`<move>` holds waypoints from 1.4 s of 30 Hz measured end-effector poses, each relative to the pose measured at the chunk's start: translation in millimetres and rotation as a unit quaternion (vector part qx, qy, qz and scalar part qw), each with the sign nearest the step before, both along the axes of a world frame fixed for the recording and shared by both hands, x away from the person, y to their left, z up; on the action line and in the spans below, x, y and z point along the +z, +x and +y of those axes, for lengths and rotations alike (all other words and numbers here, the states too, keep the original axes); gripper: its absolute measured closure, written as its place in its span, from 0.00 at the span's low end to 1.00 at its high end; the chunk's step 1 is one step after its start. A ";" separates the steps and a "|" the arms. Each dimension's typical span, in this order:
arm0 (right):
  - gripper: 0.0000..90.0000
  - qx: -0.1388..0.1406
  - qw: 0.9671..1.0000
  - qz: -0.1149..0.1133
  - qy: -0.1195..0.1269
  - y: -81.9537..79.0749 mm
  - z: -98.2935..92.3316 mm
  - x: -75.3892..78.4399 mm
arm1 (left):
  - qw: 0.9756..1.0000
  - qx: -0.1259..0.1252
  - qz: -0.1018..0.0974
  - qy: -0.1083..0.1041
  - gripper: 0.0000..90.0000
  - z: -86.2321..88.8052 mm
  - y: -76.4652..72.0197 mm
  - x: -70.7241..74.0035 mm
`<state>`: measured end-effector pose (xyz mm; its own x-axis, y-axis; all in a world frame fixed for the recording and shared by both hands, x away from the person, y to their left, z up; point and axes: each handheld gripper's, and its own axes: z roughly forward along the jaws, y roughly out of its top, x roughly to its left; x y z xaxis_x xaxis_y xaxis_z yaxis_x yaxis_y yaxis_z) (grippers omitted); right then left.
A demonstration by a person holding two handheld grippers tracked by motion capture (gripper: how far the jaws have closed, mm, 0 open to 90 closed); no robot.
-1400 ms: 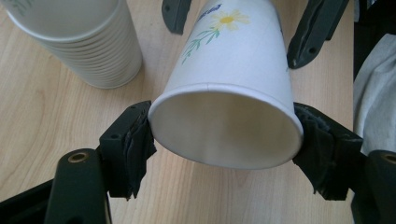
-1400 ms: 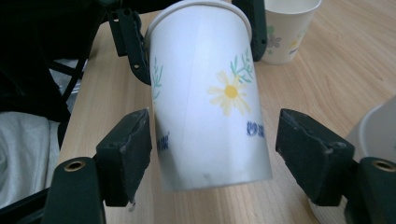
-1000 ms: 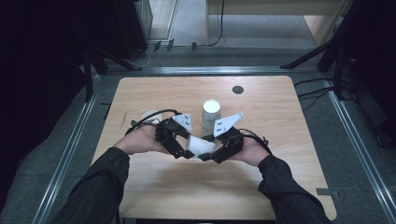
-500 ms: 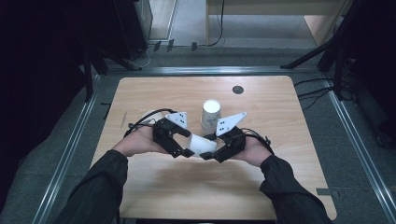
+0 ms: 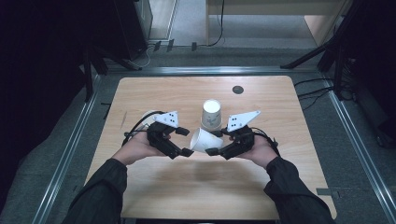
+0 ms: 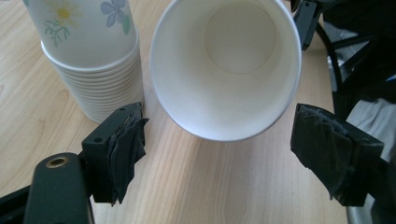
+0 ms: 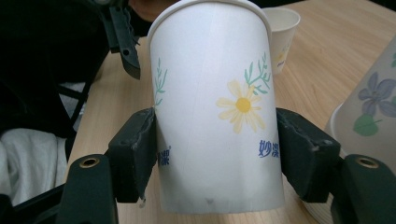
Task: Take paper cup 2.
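Observation:
A white paper cup (image 5: 204,140) printed with a yellow flower lies on its side in the air between my two grippers. My right gripper (image 7: 217,154) is shut on the cup (image 7: 215,107), with its pads pressed on both sides near the base. The cup's mouth (image 6: 229,70) faces my left gripper (image 6: 217,154). Its jaws have just been opening and stand wide on either side of the rim without touching it. In the high view the left gripper (image 5: 186,142) sits just left of the cup and the right gripper (image 5: 217,143) just right of it.
An upside-down stack of flowered cups (image 5: 211,114) stands just behind the grippers, close to the held cup. A single upright cup (image 5: 149,114) stands behind my left hand. A small black disc (image 5: 238,89) sits far back on the wooden table (image 5: 187,93).
The left gripper's jaws have spread apart and come off the cup, which stays in the right gripper. Both hands have hardly moved.

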<state>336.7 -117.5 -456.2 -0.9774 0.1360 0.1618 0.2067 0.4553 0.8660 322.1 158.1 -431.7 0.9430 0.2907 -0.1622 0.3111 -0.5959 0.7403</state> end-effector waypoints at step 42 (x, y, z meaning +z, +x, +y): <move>0.37 0.009 0.998 0.031 0.051 -2.9 6.6 -9.8 | 0.987 0.046 0.039 -0.147 0.23 1.7 -5.8 -25.9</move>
